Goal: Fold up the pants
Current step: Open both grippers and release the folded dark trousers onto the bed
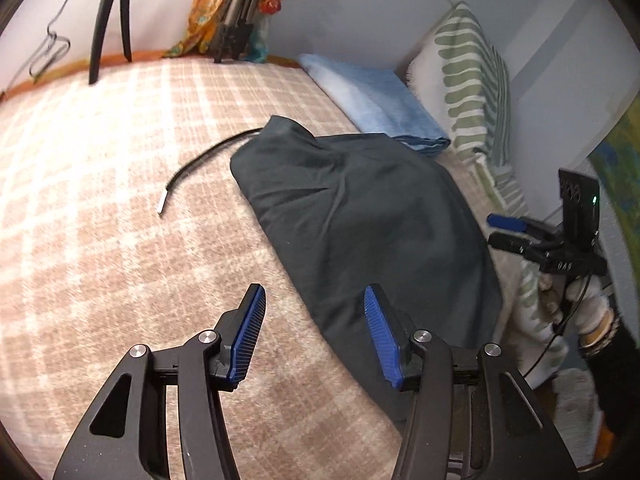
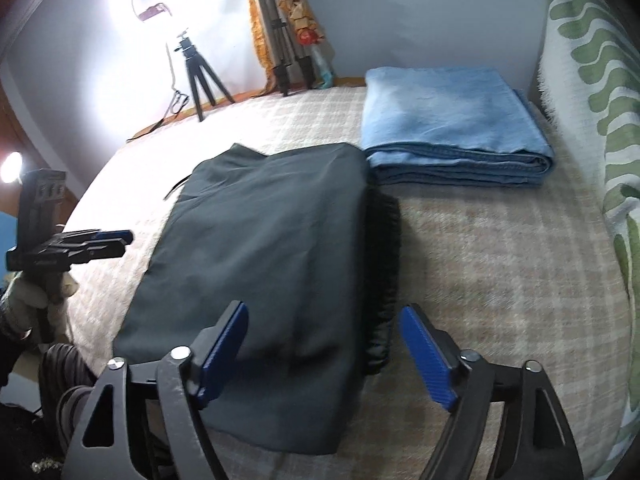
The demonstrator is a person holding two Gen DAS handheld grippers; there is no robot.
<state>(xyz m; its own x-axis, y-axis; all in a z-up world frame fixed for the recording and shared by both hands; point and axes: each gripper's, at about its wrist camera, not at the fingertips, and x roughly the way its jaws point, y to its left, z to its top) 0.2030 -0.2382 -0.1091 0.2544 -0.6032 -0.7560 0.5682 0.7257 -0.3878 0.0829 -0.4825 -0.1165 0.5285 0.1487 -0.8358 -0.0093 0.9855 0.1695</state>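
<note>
Dark pants (image 2: 264,280) lay folded into a thick rectangle on a bed covered by a beige-and-white plaid blanket (image 1: 120,240), with a ribbed black waistband (image 2: 386,280) showing along the bundle's edge in the right wrist view. A black drawstring (image 1: 192,168) with a pale tip trailed out at the pants' 10 o'clock in the left wrist view. A folded blue blanket (image 2: 452,132) rested just beside the pants' far corner, at about 1 o'clock, and a cushion with green wavy bands on white (image 1: 468,80) stood against the pale wall behind it.

The left gripper (image 1: 314,336) hovered with its blue pads spread wide and nothing between them, one finger over the plaid cover and the other over the near end of the pants. The right gripper (image 2: 324,356) was likewise wide apart and empty, its pads straddling the bundle's waistband edge.

At the far edge of the bed, at 11 o'clock, a small black tripod (image 2: 198,76) and a taller silver tripod (image 2: 276,40) stood before the wall, beside orange patterned cloth (image 1: 212,4). A bright lamp glared off the wall there.
</note>
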